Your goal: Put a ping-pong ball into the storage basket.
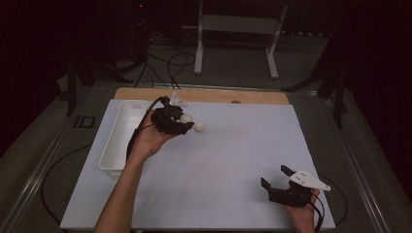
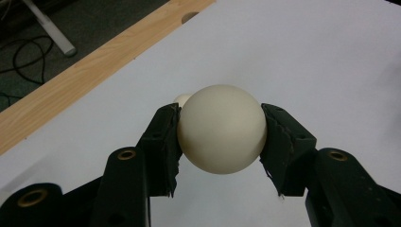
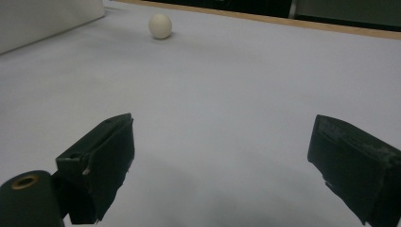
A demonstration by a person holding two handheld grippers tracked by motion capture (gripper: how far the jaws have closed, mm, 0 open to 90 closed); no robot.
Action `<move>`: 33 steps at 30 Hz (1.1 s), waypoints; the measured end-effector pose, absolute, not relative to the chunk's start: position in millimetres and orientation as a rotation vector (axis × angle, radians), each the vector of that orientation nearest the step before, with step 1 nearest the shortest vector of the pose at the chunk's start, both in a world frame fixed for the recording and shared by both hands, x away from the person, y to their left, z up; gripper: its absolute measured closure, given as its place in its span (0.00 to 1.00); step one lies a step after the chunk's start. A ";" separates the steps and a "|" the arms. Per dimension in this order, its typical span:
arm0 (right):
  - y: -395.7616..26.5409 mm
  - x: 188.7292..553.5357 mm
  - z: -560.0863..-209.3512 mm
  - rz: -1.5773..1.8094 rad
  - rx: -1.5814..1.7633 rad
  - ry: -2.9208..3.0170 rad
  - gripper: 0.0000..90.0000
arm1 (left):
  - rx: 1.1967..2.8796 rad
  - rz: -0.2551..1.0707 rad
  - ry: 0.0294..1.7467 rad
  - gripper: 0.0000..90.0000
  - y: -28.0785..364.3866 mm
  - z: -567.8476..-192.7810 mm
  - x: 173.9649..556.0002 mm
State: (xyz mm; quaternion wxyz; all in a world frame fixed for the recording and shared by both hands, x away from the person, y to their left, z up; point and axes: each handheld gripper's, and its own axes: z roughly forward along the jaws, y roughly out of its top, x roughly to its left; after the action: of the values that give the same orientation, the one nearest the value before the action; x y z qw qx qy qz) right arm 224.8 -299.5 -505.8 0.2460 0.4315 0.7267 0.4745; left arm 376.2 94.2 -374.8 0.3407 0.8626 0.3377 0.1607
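Left claw (image 2: 220,137) clamps a ball (image 2: 221,135) just above the tabletop (image 1: 218,170) beside the bin (image 1: 121,133), likely to drop it in; right claw (image 3: 222,165) idles wide; second ball (image 1: 199,126) nearby.

White tray (image 1: 121,131) sits at left of counter (image 1: 218,165), white sheet on top, wood edge (image 1: 204,95) at far side. Behind: white frame stand (image 1: 238,29), black cables (image 1: 165,63) on floor. Dark surroundings.
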 end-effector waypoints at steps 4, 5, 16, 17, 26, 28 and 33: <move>-299.5 224.9 -505.8 1.294 1.178 1.983 0.08 | 2.243 0.423 0.885 0.57 97.4 -373.8 376.1; -299.3 225.0 -506.0 1.296 1.178 1.982 0.08 | 2.240 0.422 0.888 0.57 98.0 -373.5 376.0; -298.9 225.2 -506.3 1.295 1.177 1.984 0.08 | 2.234 0.432 0.896 0.57 103.7 -370.8 376.4; -298.8 225.3 -506.4 1.296 1.174 1.986 0.08 | 2.233 0.433 0.896 0.57 104.1 -370.5 376.3; -298.8 225.4 -506.5 1.295 1.176 1.985 0.08 | 2.216 0.437 0.909 0.57 109.6 -367.9 376.6; -298.9 225.5 -506.6 1.295 1.176 1.985 0.09 | 2.217 0.439 0.907 0.57 110.6 -367.7 376.9; -298.9 225.3 -506.4 1.293 1.175 1.985 0.08 | 2.218 0.440 0.905 0.57 111.8 -367.5 377.4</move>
State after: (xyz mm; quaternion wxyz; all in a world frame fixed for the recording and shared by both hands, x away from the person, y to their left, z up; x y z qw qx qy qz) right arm 225.3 -298.9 -506.4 0.2460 0.4306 0.7275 0.4740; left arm 377.4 111.8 -367.5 0.3456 0.8546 0.3485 0.1695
